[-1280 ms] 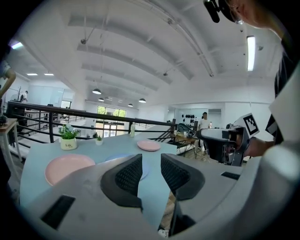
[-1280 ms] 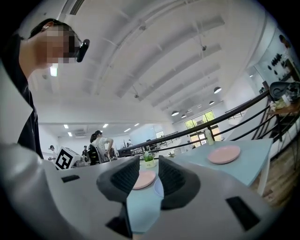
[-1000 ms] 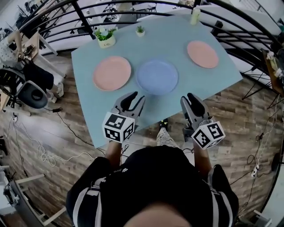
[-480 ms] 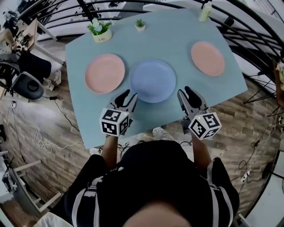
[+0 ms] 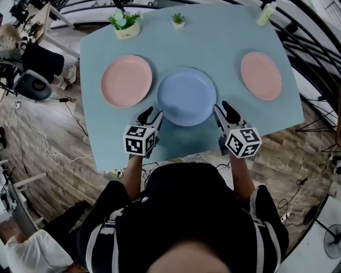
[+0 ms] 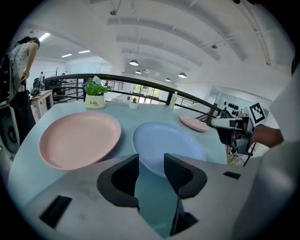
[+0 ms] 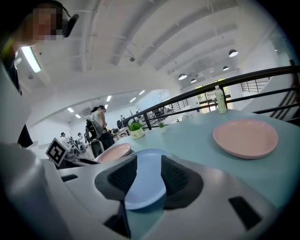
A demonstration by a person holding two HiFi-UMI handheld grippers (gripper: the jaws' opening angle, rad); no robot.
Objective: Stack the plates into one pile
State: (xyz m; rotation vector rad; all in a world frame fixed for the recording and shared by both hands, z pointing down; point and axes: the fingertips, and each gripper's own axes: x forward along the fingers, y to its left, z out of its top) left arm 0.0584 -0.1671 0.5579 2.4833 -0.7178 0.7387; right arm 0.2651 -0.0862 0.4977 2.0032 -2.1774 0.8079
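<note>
Gaping over the near edge of the pale blue table (image 5: 213, 37), the left gripper (image 6: 151, 161) has just been opening its jaws; they stand well apart with nothing gripped, and only bare tabletop and the near rim of the blue plate (image 5: 186, 96) show through the gap. The right gripper (image 7: 148, 164) has its jaws parted too, clamped on nothing, with the blue plate's right edge showing in the opening; whether the tips touch that rim cannot be told. The blue plate lies flat in the middle of the table, round and shallow with a raised rim, between the two grippers and just beyond them. To its left lies the left pink plate (image 5: 126, 81), close beside it but apart; the right pink plate (image 5: 260, 75) lies well apart on the other side. At the far edge a white pot (image 5: 126, 25) holds a green plant, with a smaller potted plant (image 5: 178, 20) and a bottle (image 5: 266, 14) farther along.
</note>
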